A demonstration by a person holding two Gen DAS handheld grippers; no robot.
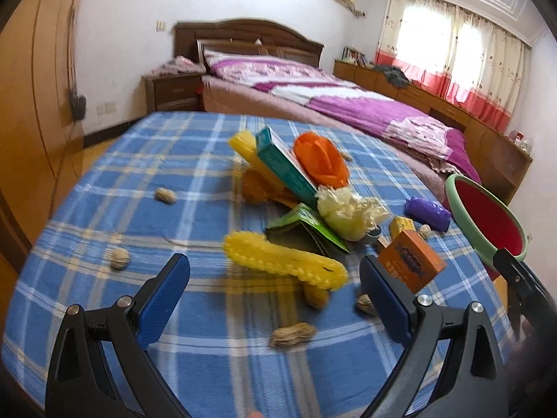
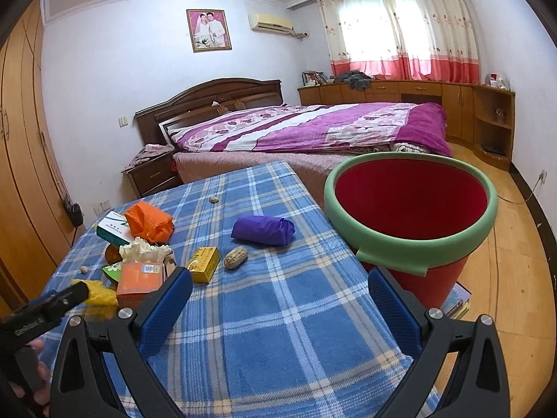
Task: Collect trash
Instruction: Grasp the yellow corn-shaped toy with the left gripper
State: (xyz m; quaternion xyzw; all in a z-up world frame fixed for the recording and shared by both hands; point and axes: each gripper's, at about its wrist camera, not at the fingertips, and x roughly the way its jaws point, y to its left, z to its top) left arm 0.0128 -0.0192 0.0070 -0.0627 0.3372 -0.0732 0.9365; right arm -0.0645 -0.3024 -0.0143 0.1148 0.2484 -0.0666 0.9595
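Left gripper (image 1: 275, 278) and right gripper (image 2: 280, 296), fingers spread and empty, above blue plaid-clothed table (image 2: 278, 313); red green-rimmed bucket (image 2: 410, 209) beside it.

Bedroom with pale walls (image 2: 122, 69), a wooden floor (image 2: 515, 244) and a bed (image 2: 313, 129) under a purple quilt, its dark headboard (image 2: 209, 97) against the far wall. Daylight enters through curtains (image 2: 400, 28) above low wooden cabinets (image 2: 400, 92); a wardrobe (image 2: 21, 174) lines the left side.

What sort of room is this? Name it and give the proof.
A home bedroom, most likely: a made bed with a wooden headboard, a nightstand beside it, and a wardrobe along the wall.
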